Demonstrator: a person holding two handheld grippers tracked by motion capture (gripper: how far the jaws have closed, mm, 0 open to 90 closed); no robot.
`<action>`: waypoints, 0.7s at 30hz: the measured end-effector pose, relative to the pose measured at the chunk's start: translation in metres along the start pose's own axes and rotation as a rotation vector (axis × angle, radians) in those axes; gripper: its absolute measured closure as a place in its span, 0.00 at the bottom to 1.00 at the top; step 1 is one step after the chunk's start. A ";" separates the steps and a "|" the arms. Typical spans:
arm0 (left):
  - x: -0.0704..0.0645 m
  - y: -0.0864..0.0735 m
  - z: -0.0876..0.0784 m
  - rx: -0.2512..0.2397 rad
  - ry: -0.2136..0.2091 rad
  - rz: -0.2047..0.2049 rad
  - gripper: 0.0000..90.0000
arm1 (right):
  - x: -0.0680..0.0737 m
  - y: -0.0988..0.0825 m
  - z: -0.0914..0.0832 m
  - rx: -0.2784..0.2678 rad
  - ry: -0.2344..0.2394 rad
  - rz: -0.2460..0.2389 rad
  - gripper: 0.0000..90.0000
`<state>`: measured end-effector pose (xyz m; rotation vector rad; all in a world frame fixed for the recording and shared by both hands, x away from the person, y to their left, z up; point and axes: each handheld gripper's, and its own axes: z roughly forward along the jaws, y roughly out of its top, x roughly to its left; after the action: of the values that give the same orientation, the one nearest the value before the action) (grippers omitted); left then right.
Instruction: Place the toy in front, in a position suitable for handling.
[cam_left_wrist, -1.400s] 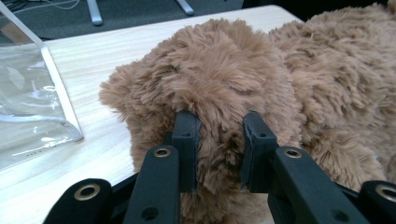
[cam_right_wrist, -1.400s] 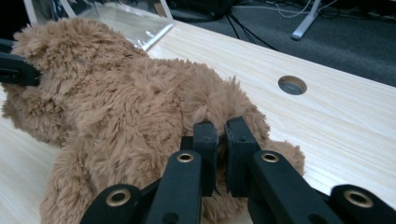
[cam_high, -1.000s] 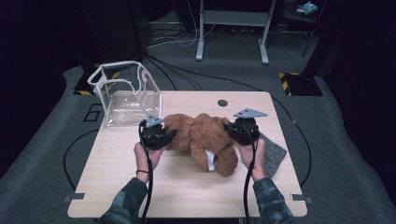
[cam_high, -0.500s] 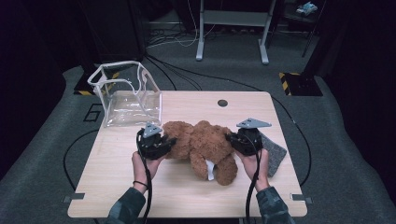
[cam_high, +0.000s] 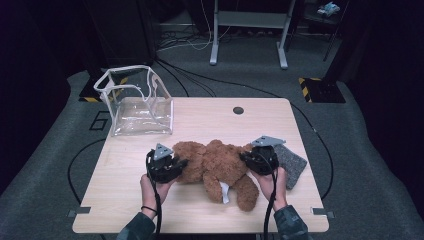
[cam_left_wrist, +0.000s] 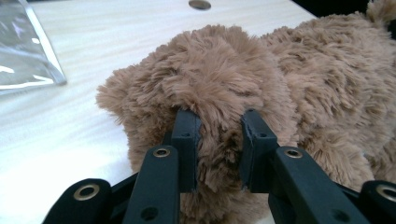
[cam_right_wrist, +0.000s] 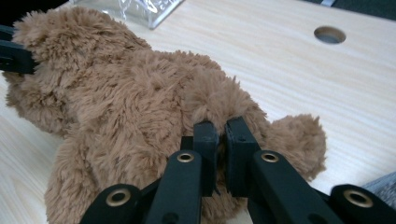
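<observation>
A: What is lying on the wooden table?

B: A brown teddy bear is lying near the middle; a clear plastic bag is standing at ten o'clock from it and a grey felt pad is lying at three.

A: And the tools?

B: The left gripper is pinching fur at nine o'clock, the right gripper is squeezing a tuft at three. Grey carpet, cables and a metal stand are sitting in the dark room

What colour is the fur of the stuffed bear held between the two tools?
Warm brown all over the stuffed bear, shaggy and unpatterned; the left gripper view shows it best.
</observation>
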<state>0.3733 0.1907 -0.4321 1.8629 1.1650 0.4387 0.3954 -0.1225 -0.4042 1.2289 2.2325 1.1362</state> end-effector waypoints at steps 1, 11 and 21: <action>0.000 -0.002 0.001 0.002 -0.002 -0.004 0.79 | 0.000 -0.002 0.002 0.005 0.001 0.009 0.95; -0.010 -0.010 0.007 -0.016 0.023 0.021 0.79 | -0.008 -0.011 0.019 0.028 -0.044 0.050 0.95; -0.010 -0.008 0.011 -0.027 0.031 0.020 0.80 | -0.012 0.002 0.030 0.045 -0.088 0.027 0.95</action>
<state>0.3709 0.1781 -0.4436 1.8515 1.1563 0.4937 0.4213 -0.1174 -0.4221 1.3046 2.1939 1.0261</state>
